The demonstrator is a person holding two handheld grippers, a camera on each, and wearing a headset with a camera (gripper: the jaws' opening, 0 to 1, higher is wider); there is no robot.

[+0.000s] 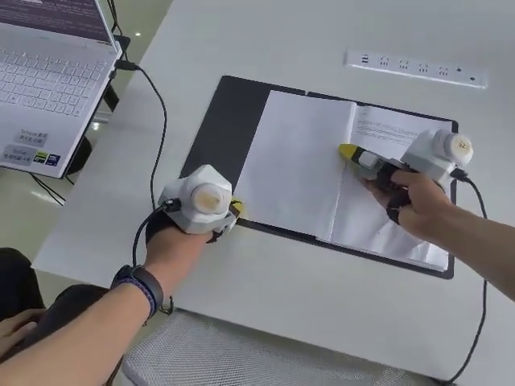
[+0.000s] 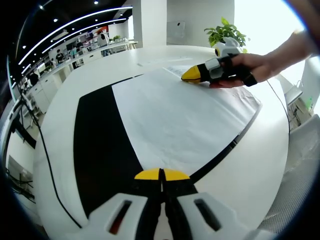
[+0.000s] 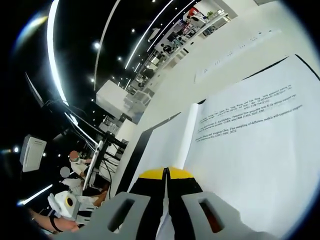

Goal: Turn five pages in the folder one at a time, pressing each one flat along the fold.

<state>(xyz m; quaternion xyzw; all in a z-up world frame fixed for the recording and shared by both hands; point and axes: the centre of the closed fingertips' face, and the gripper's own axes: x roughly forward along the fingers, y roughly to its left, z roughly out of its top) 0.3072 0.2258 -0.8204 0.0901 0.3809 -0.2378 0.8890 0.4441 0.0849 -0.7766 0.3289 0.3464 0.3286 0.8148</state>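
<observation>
Black folder (image 1: 225,121) is lying spread out on the white desk (image 1: 265,289). The right hand-held gripper (image 1: 348,151) is pressing its closed yellow tips down just beside the fold (image 1: 336,201), gripping nothing, and it seems to be flattening the turned page (image 1: 294,161). The left hand-held gripper (image 1: 235,209) is resting at the folder's near left edge, tips pinched together and empty. I think the pressing step is going on. Next, the right one needs to slide along the fold, then lift just one sheet from the printed pages (image 1: 394,129).
</observation>
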